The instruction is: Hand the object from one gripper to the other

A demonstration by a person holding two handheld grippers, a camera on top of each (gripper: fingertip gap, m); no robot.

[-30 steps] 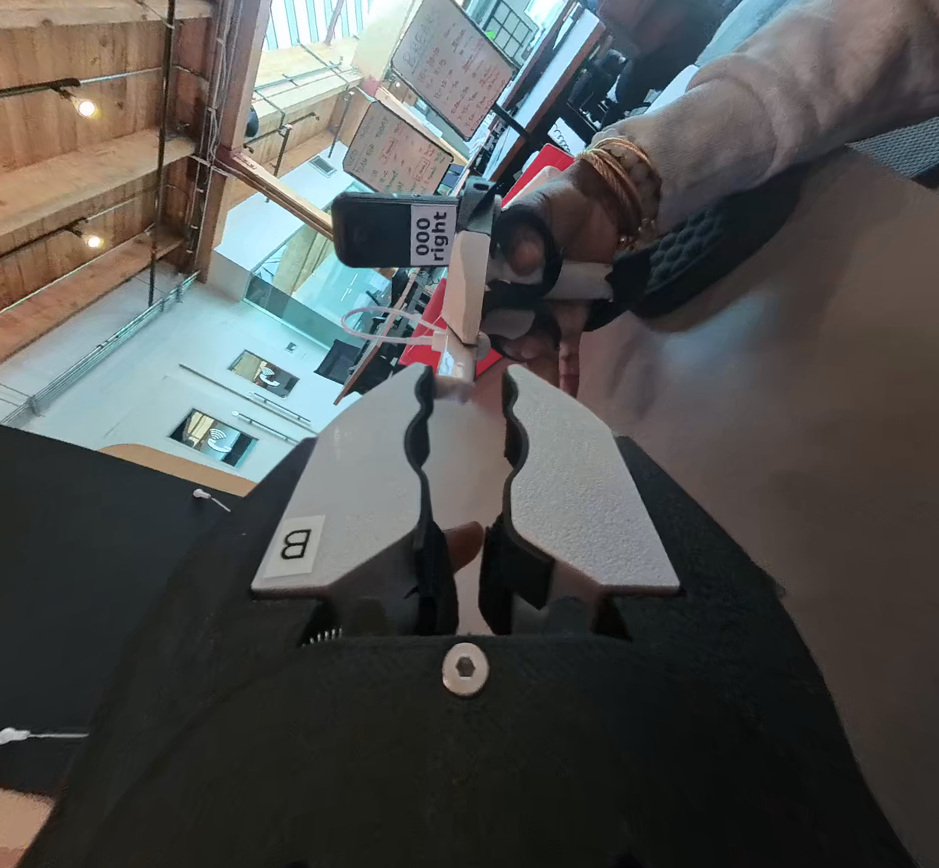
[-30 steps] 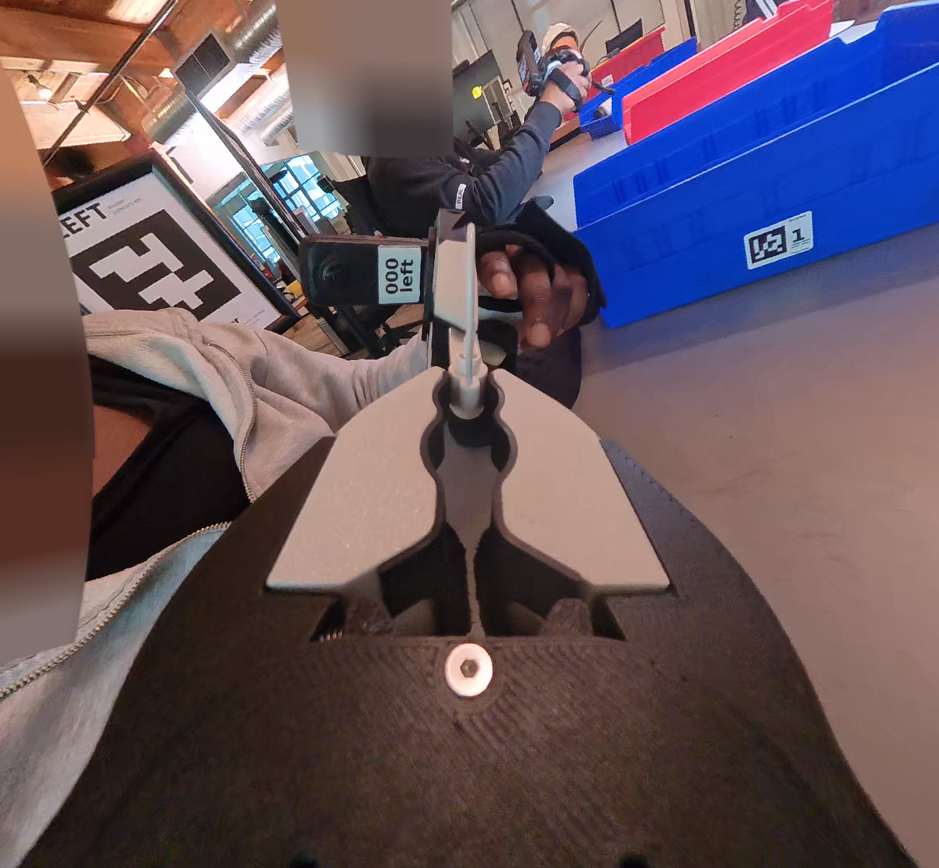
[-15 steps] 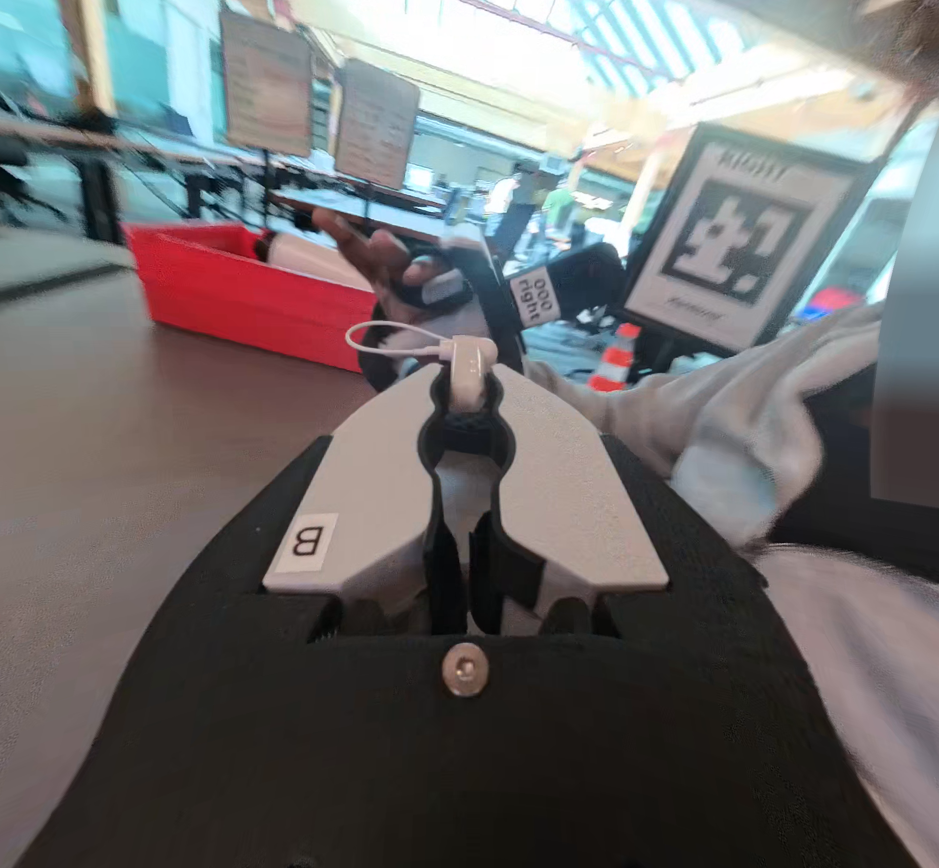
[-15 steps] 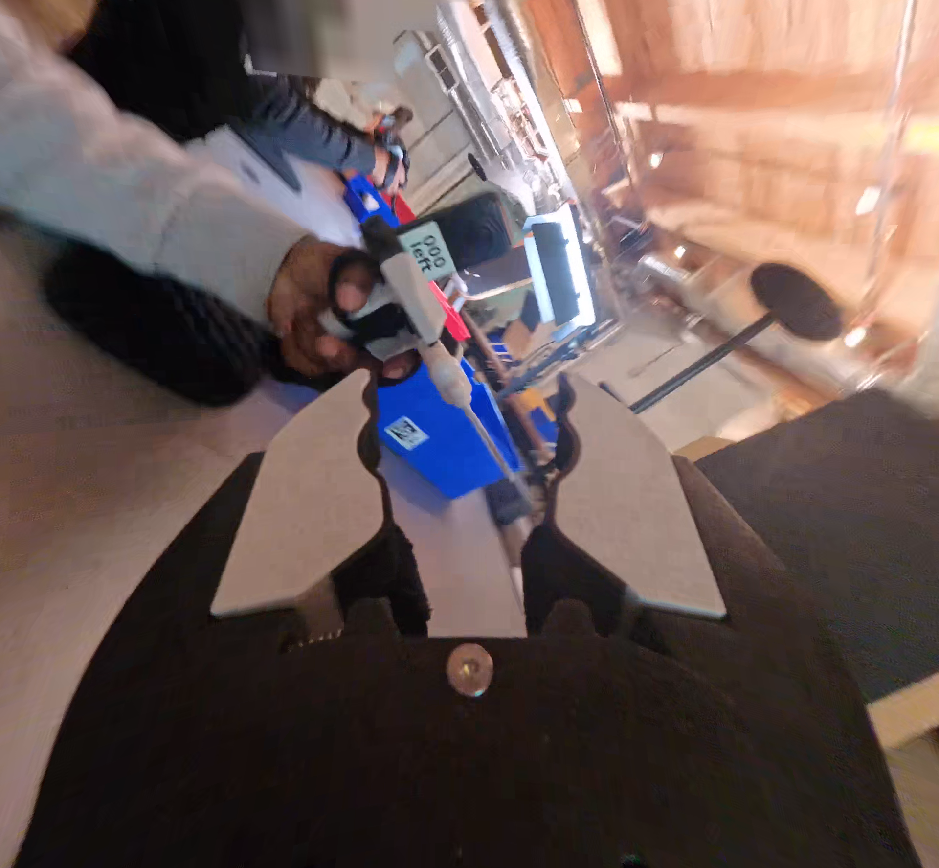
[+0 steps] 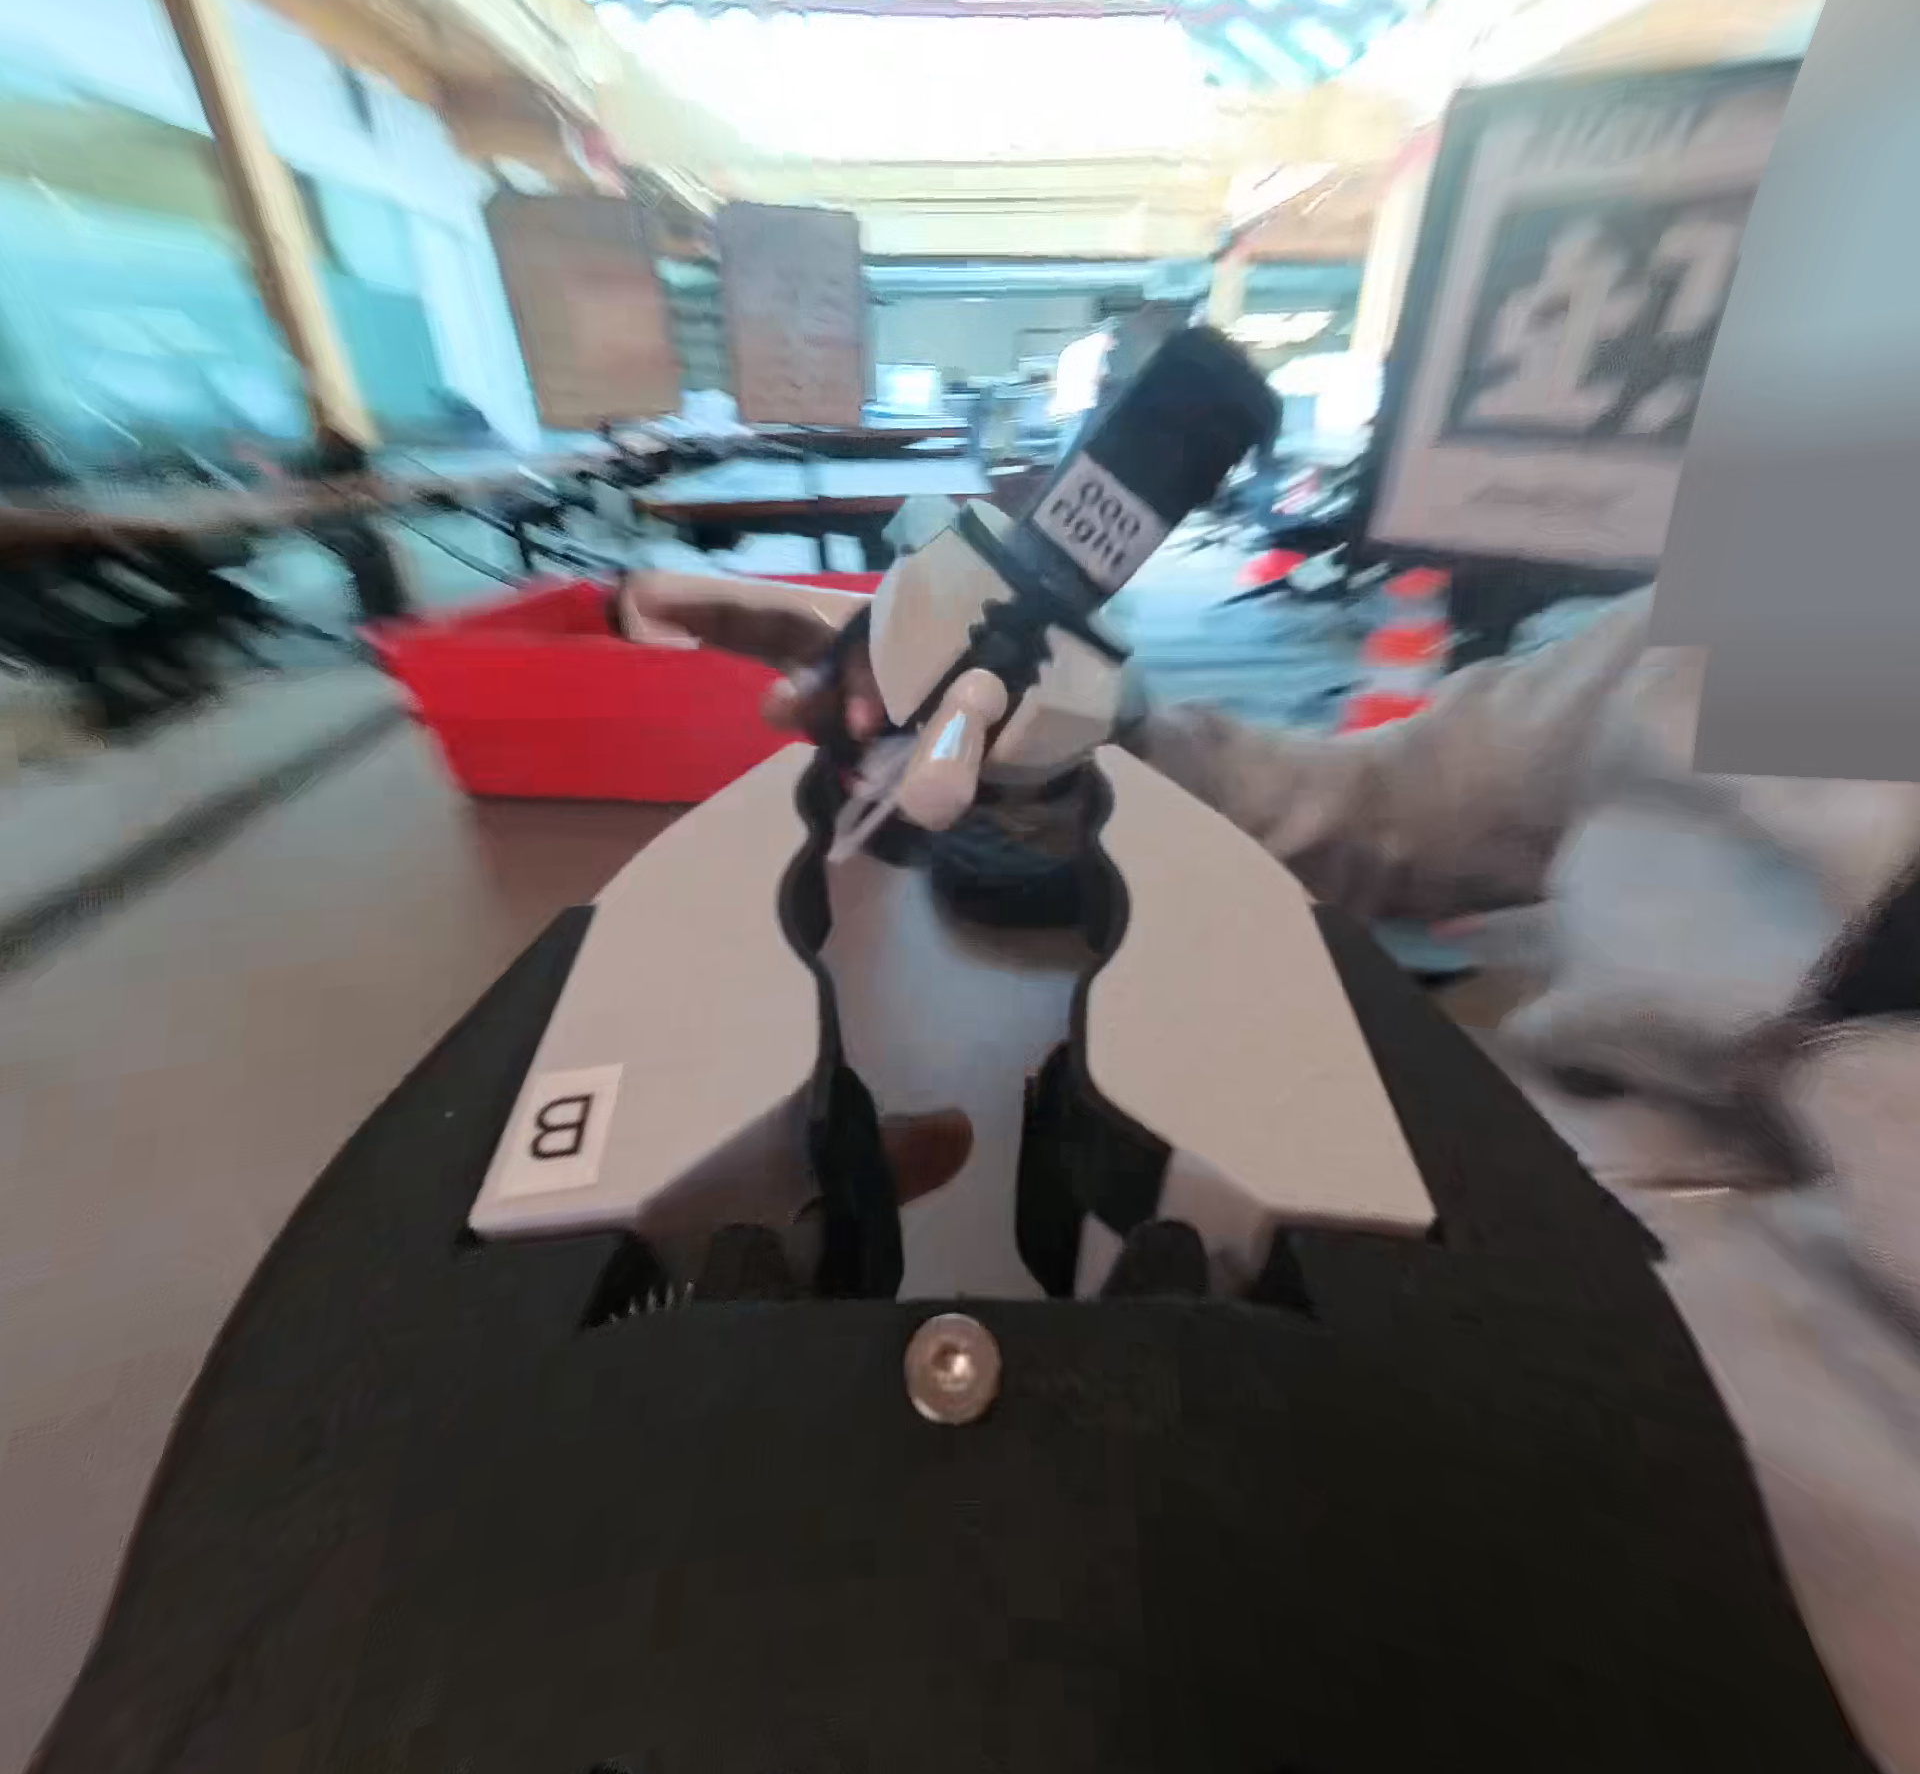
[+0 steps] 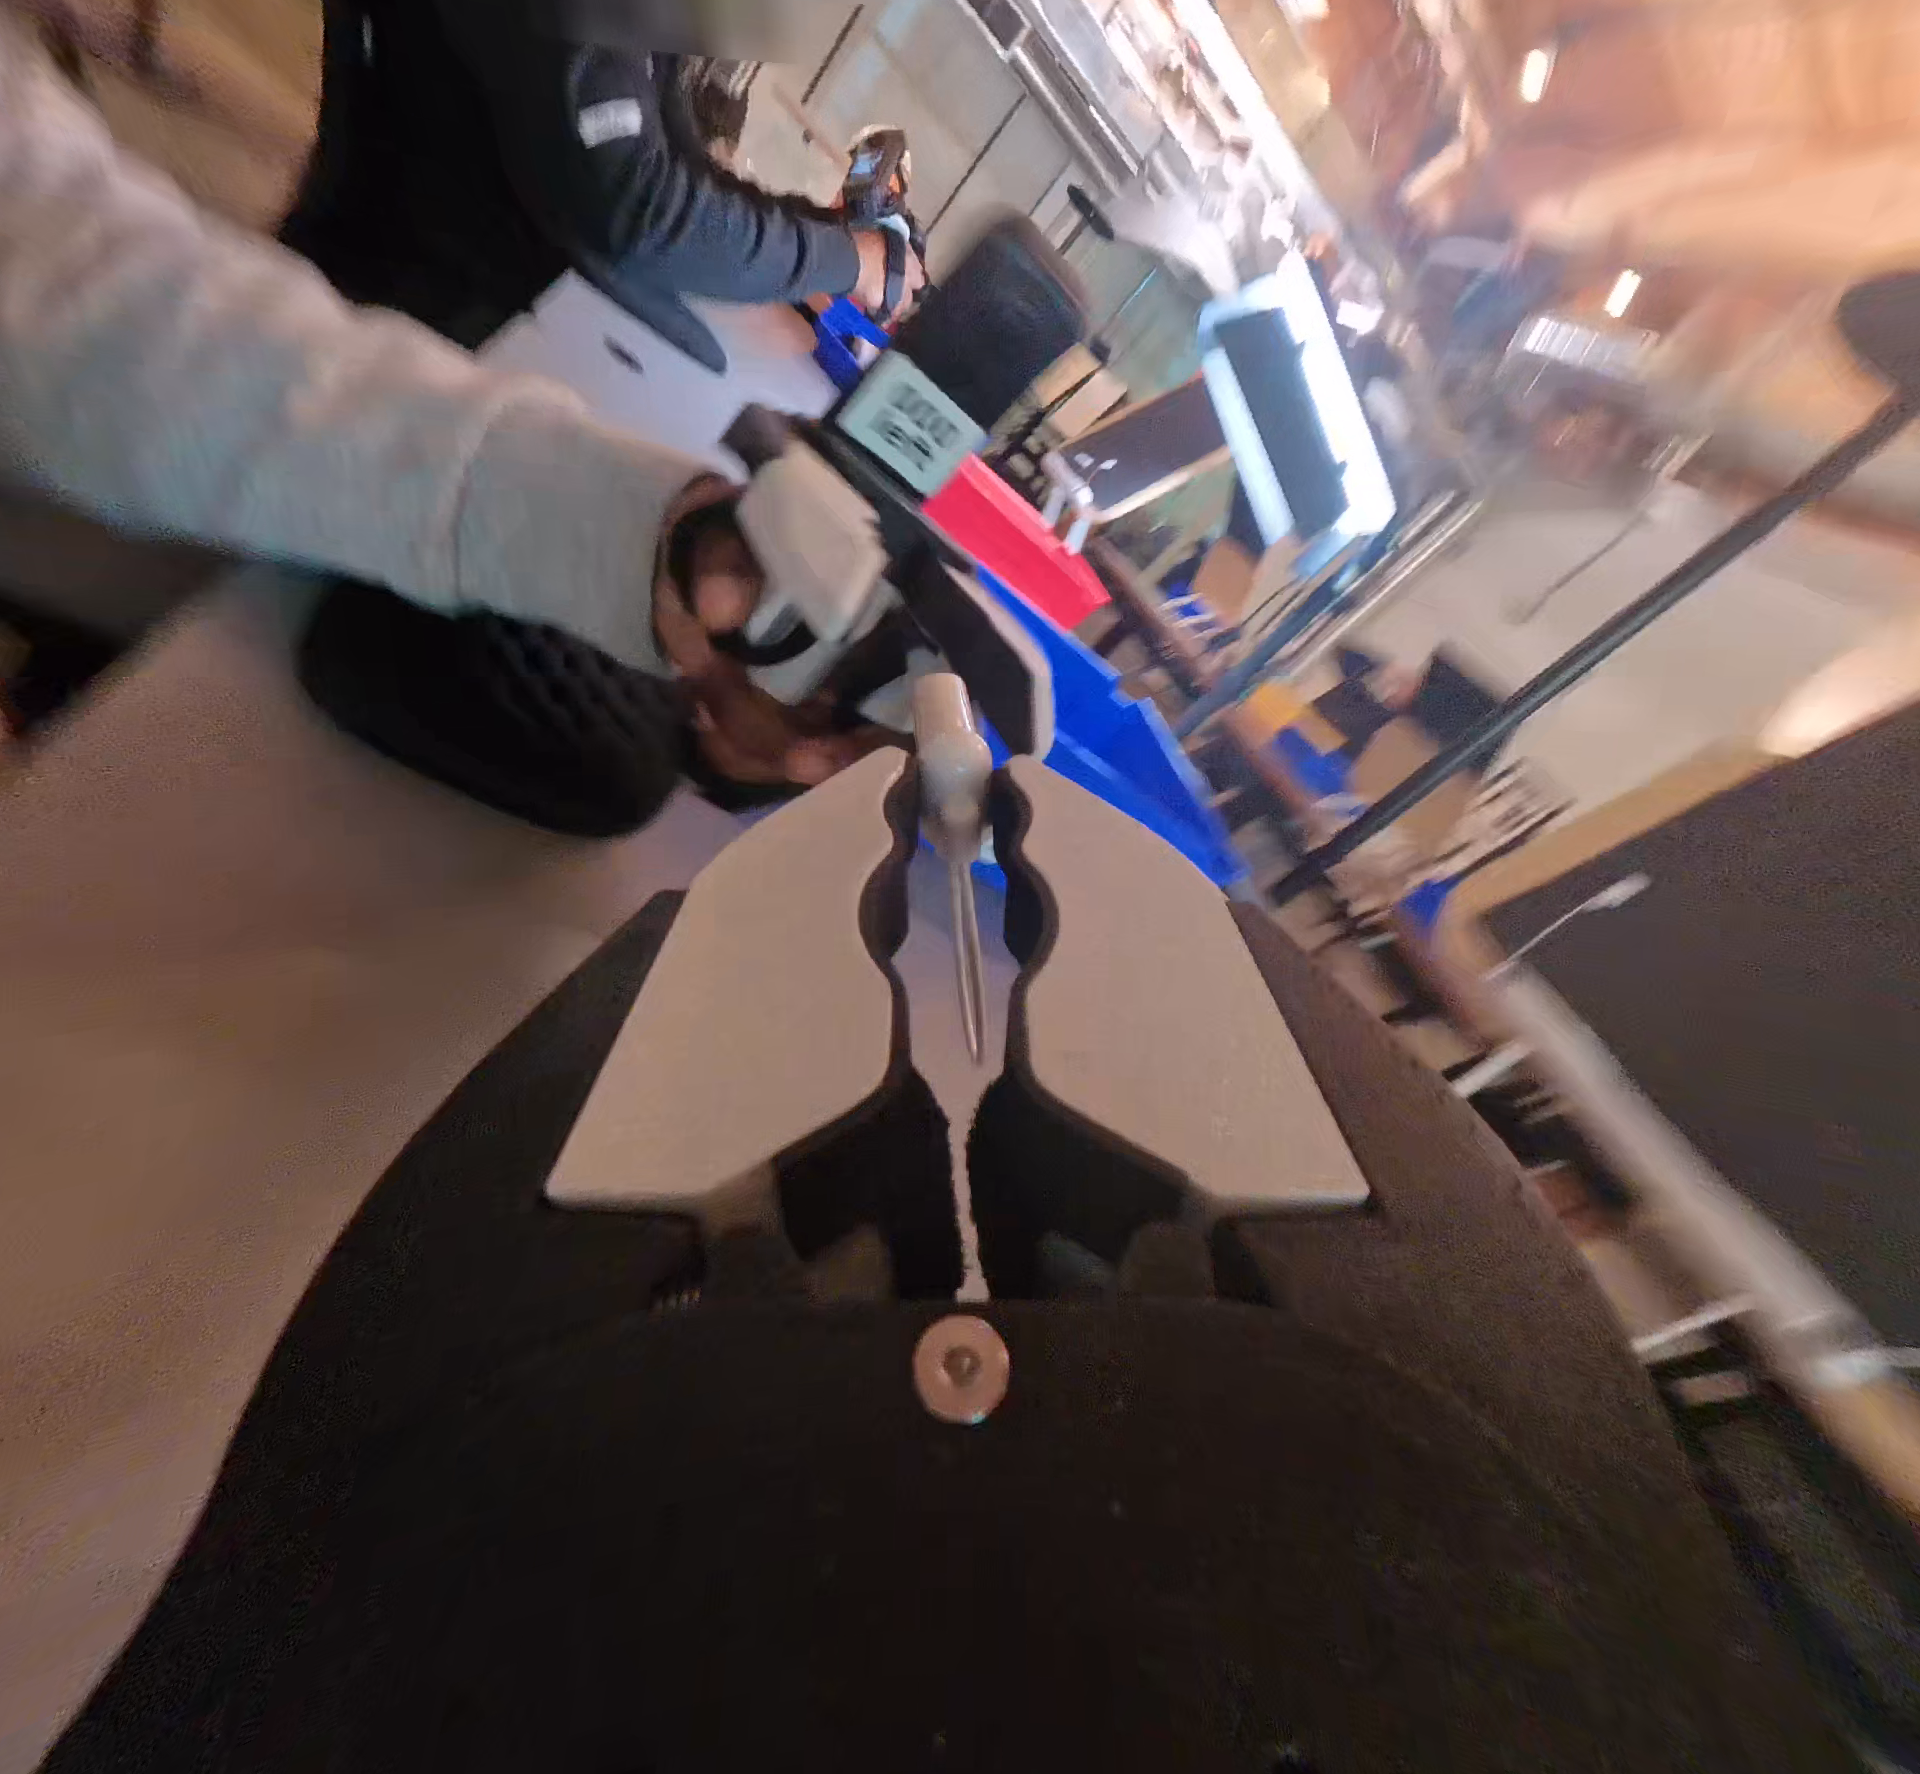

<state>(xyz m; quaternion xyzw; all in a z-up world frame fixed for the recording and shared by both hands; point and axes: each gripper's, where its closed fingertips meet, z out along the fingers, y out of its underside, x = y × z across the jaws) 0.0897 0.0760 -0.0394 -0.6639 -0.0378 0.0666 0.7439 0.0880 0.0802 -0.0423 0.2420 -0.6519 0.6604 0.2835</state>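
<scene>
My right gripper was clamped on the white object; my left gripper stood released, so I judged drawing apart slowly best

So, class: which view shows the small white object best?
The right wrist view: the white object sits pinched at the right gripper tips. The left wrist view shows it blurred, beyond the open left gripper.

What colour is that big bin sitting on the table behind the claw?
Red; the bin shows best in the left wrist view.

Two hand-held grippers, one white object, one red bin.
</scene>
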